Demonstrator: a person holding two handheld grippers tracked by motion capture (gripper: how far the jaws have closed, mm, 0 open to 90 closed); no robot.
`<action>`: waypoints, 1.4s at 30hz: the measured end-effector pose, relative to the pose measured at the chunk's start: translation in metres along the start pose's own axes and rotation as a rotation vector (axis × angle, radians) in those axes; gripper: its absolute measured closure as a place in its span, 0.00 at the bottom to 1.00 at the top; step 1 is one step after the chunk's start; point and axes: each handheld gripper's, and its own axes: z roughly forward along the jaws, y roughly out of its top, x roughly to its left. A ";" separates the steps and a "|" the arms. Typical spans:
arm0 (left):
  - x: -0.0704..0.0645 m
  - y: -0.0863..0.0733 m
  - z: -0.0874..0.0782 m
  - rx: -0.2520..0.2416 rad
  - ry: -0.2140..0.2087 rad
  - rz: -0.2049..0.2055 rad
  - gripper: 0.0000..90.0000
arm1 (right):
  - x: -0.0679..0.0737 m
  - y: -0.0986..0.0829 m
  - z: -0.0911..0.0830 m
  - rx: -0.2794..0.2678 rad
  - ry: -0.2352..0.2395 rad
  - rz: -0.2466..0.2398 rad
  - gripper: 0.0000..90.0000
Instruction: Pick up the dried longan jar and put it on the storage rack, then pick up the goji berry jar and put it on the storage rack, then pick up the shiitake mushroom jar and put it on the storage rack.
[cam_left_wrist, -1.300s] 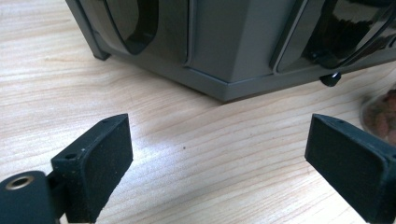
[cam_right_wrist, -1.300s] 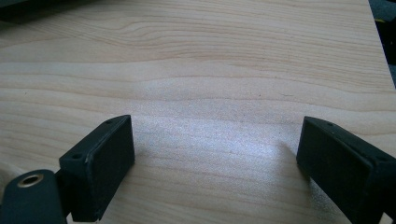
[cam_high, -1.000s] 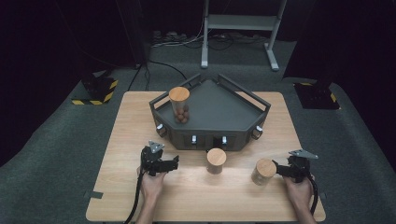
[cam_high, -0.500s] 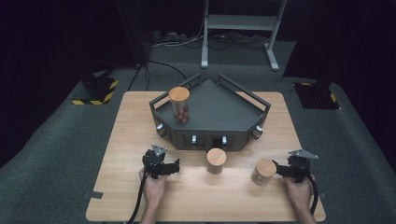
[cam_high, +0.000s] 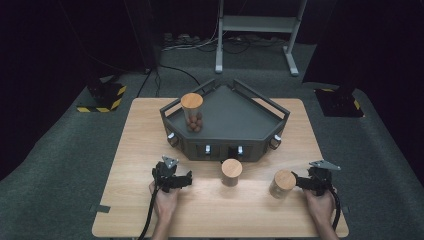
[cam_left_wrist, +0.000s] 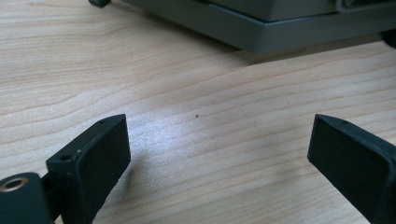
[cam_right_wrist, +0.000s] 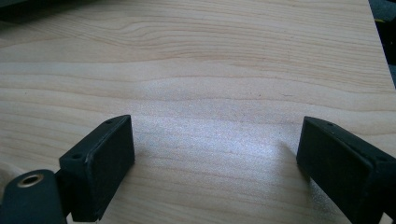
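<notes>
Two jars (cam_high: 231, 171) (cam_high: 282, 183) stand on the counter (cam_high: 140, 150). Left tongs (cam_high: 187, 177) have crept toward 3 o'clock, wide, empty; right tongs (cam_high: 298, 182) unchanged, wide beside their jar.

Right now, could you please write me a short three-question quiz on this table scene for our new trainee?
1. True or false: both the left gripper and the right gripper have their jaws open with nothing between them.
2. How many wood-lidded jars are in the high view? A) two B) three C) four
3. Fill in: the jar of brown balls stands in the ____ corner of the grey tray, as seen in the high view.

Key
1. True; each gripper view shows bare table between the jaws.
2. B; one on the tray, the middle jar and the right jar on the table.
3. Left.
</notes>
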 end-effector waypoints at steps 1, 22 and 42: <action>0.000 0.000 0.000 0.005 0.000 0.003 0.06 | 0.000 0.000 0.000 0.000 0.000 0.000 0.12; -0.001 -0.006 0.003 -0.002 0.003 0.031 0.06 | 0.000 0.000 0.000 0.001 0.003 -0.002 0.11; -0.002 -0.007 0.004 0.001 0.001 0.033 0.05 | 0.000 0.002 -0.005 0.018 -0.004 0.021 0.07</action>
